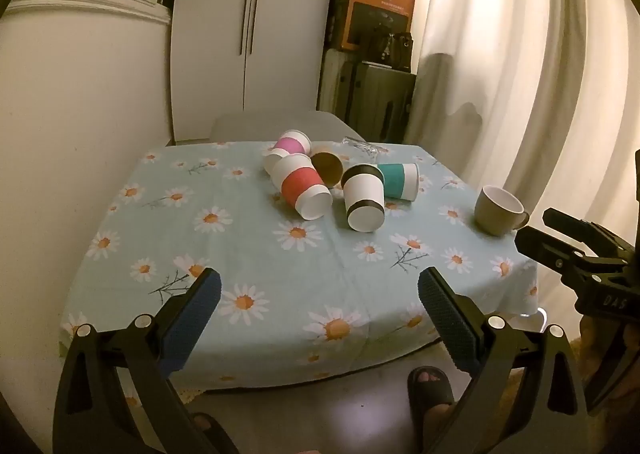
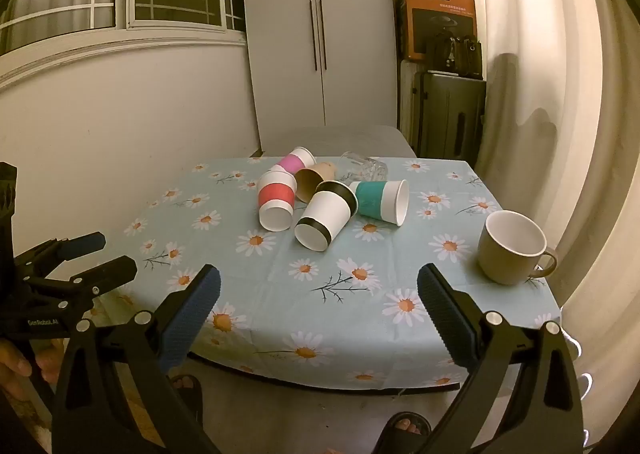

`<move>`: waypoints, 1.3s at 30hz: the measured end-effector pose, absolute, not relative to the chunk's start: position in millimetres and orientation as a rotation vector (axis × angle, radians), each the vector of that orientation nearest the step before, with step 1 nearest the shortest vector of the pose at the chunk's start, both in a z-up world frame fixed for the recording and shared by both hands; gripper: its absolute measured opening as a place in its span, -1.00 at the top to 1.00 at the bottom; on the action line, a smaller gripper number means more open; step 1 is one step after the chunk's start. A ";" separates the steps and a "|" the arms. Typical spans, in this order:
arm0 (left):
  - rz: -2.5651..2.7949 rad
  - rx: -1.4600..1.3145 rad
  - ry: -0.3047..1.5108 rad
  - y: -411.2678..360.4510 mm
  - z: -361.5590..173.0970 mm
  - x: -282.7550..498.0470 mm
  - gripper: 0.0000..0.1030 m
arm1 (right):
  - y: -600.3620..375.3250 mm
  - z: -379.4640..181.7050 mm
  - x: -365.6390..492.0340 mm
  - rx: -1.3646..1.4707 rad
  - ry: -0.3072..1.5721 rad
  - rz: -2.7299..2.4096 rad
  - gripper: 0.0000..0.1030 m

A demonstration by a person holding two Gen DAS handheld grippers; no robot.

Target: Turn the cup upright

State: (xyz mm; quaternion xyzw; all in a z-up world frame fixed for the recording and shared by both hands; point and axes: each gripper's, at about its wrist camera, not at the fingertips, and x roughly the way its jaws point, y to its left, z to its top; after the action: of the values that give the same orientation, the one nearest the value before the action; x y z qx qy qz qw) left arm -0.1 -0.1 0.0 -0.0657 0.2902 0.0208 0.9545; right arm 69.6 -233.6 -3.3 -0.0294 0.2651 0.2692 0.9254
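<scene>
Several paper cups lie on their sides in a cluster at the far middle of the table: a red-banded cup, a black-banded white cup, a teal-banded cup, a pink-banded cup and a plain brown cup. A beige mug stands upright at the right edge. My left gripper is open and empty above the near edge. My right gripper is open and empty, short of the cups.
A clear glass lies on its side behind the cups. The table wears a light blue daisy tablecloth. A chair back stands behind it. Cupboard, suitcase with boxes and curtains line the back. Sandalled feet stand below.
</scene>
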 end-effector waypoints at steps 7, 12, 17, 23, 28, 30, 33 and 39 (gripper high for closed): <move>0.046 -0.124 0.591 -0.5 -0.2 0.1 -0.87 | -233.7 -4.3 70.1 -0.061 0.546 0.552 -0.90; 0.048 -0.128 0.590 0.9 0.0 0.4 -0.87 | -233.7 -5.5 70.6 -0.062 0.547 0.550 -0.90; 0.049 -0.127 0.590 2.9 -1.9 2.8 -0.87 | -234.2 -6.4 70.5 -0.060 0.547 0.551 -0.90; 0.053 -0.133 0.593 7.6 -1.9 -1.6 -0.87 | -234.7 -3.2 71.2 -0.059 0.552 0.549 -0.90; 0.052 -0.141 0.592 8.8 -3.4 -1.4 -0.87 | -235.1 -5.4 71.4 -0.060 0.550 0.550 -0.90; 0.050 -0.142 0.593 9.5 -3.6 -2.0 -0.87 | -235.2 -5.2 70.5 -0.059 0.548 0.551 -0.90; 0.053 -0.142 0.595 8.2 -3.4 -1.7 -0.87 | -235.0 -4.5 70.9 -0.060 0.551 0.553 -0.90; 0.055 -0.142 0.600 6.8 -4.0 -2.2 -0.87 | -233.6 -5.5 70.4 -0.060 0.555 0.554 -0.90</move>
State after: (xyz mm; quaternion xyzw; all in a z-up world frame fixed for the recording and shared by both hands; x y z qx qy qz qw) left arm -2.2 6.8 -4.0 -0.0698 0.2950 0.0270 0.9525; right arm 70.4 -233.6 -5.5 -0.0292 0.2703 0.2700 0.9237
